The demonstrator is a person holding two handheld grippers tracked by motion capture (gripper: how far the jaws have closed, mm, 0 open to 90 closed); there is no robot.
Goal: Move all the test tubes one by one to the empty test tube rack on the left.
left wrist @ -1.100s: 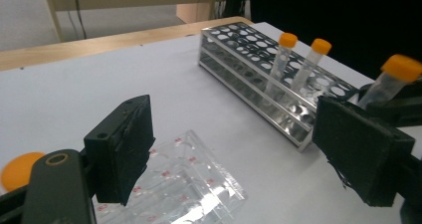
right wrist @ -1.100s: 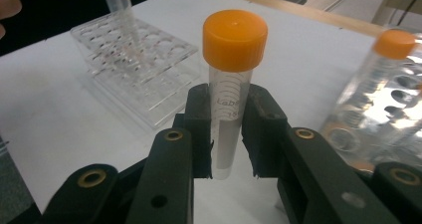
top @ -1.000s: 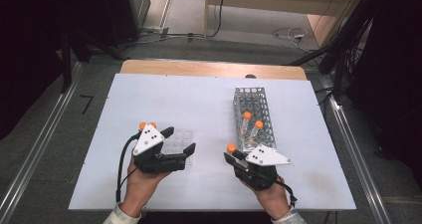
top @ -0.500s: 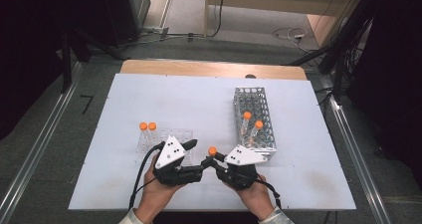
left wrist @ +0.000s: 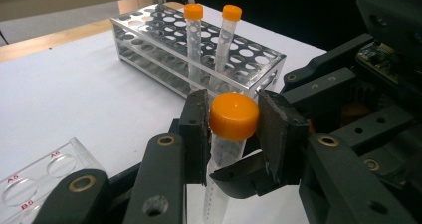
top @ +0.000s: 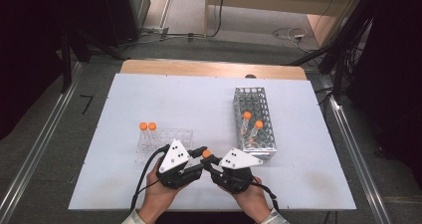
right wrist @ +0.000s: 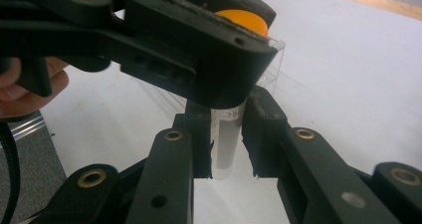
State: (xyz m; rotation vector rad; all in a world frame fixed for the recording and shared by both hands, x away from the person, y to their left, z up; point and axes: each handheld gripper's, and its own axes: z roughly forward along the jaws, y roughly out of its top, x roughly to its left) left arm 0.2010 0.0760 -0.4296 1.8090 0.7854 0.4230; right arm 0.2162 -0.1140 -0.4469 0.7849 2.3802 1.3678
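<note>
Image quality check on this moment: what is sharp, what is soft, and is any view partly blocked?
High view: even lighting, white table bright, surroundings dark. Left gripper view: the orange cap is sharp; the metal rack behind is slightly soft. Right gripper view: the left hand-held gripper is close, dark and blurred, covering the upper frame; the tube between the jaws stays readable.

Orange-capped clear tube (left wrist: 230, 134), black claws, silver perforated rack (top: 255, 122), white table (top: 199, 104)

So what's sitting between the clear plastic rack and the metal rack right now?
In the high view, the two grippers meet there over the white table, both at one orange-capped tube.
</note>
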